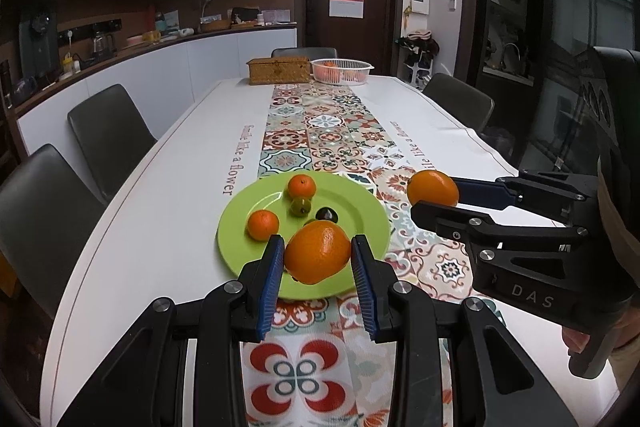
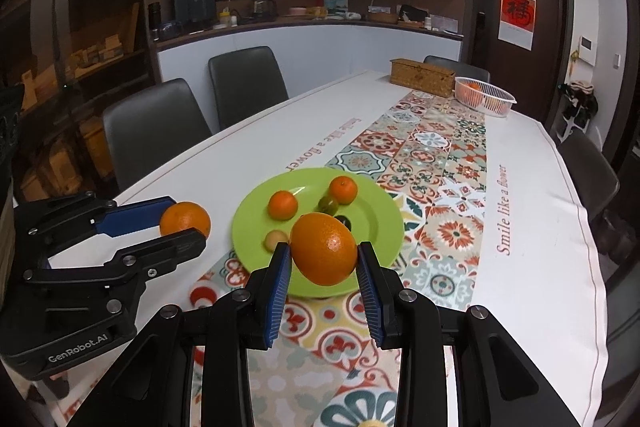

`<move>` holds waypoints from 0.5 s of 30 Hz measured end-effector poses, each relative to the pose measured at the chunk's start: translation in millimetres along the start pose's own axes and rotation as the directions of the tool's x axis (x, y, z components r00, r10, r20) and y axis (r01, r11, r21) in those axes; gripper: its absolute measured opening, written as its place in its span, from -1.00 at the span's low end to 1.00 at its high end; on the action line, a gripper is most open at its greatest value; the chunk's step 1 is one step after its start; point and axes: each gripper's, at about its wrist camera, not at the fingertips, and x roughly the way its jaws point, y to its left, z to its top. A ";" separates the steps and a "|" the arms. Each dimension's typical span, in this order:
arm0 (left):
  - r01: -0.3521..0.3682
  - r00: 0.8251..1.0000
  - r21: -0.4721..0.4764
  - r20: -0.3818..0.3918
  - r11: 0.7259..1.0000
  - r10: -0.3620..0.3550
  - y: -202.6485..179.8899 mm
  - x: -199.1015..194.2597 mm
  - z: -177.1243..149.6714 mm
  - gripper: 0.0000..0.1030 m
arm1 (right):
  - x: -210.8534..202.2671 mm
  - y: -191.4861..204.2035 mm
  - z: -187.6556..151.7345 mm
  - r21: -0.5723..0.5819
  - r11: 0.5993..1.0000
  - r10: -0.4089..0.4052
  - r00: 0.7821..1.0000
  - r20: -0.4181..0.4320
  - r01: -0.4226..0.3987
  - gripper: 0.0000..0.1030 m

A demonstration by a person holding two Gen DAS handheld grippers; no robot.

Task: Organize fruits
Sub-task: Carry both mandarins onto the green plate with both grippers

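Two oranges are off the green plate [image 1: 240, 251] right now, one clamped in each of my grippers, and that is about as far as the sorting has got. My left gripper [image 1: 318, 259] is closed on a large orange [image 1: 318, 251], its blue pads pressing either side of the fruit, which hangs just above the near rim of the plate. My right gripper [image 2: 324, 259] is closed the same way on its own orange [image 2: 324, 247], also held over the near edge of the plate, a little toward the plate's right side. Left on the plate are two small tangerines [image 1: 302, 185], a greenish fruit [image 1: 301, 206] between them, a dark one [image 1: 326, 214] beside that, and a small pale fruit [image 2: 276, 239] near the rim (too small for me to name). Well beyond the plate, at the far end of the table [image 1: 160, 187], stands a white basket [image 1: 342, 71] with some orange fruit already in it, next to a woven box [image 1: 279, 70]. I judge the basket to be where these oranges belong, so both carries and the smaller fruit remain to be done.
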 end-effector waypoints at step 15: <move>0.016 0.999 -0.032 -0.045 0.999 -0.017 18.1 55.8 17.6 -0.34 | 52.9 -19.9 18.5 0.002 1.000 -0.027 0.999 -0.047 0.027 -0.33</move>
